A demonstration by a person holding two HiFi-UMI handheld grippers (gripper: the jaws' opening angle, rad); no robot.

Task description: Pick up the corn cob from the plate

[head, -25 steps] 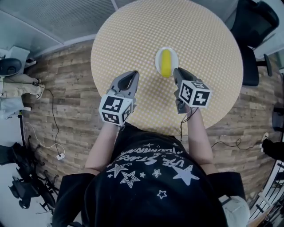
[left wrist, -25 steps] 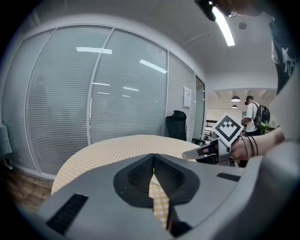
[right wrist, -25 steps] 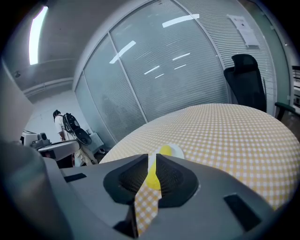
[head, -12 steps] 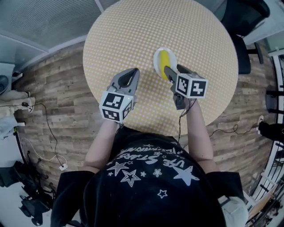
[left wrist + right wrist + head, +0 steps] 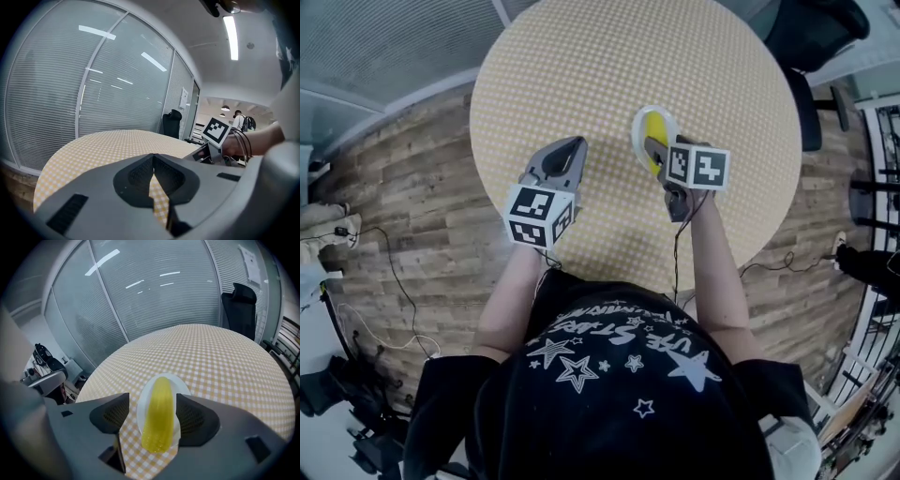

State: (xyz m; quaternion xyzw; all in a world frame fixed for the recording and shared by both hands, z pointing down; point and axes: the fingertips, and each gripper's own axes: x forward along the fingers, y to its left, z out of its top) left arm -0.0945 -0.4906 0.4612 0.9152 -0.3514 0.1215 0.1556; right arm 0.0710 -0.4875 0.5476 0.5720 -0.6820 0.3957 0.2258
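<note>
A yellow corn cob [image 5: 653, 125] lies lengthwise on a small white plate [image 5: 638, 122] on the round checked table [image 5: 600, 66]. My right gripper [image 5: 655, 150] hangs over the plate's near end, angled down. In the right gripper view the corn cob [image 5: 158, 414] lies between the two wide jaws on the plate [image 5: 179, 386]. The jaws have just been opening, and the pads [image 5: 196, 417] stand apart from the cob. To the left of the plate, my left gripper [image 5: 570, 148] hovers over bare cloth. Its jaws [image 5: 153, 161] are shut with nothing in them.
A black office chair [image 5: 814, 33] stands past the table's far right edge, also in the right gripper view [image 5: 240, 305]. Glass walls with blinds [image 5: 140, 291] ring the table. Wood flooring [image 5: 403, 206] lies to the left. People [image 5: 240, 121] stand in the far corridor.
My right gripper has moved forward and down over the plate, and its jaws have opened around the corn cob. My left gripper has shifted a little forward over the table, still shut.
</note>
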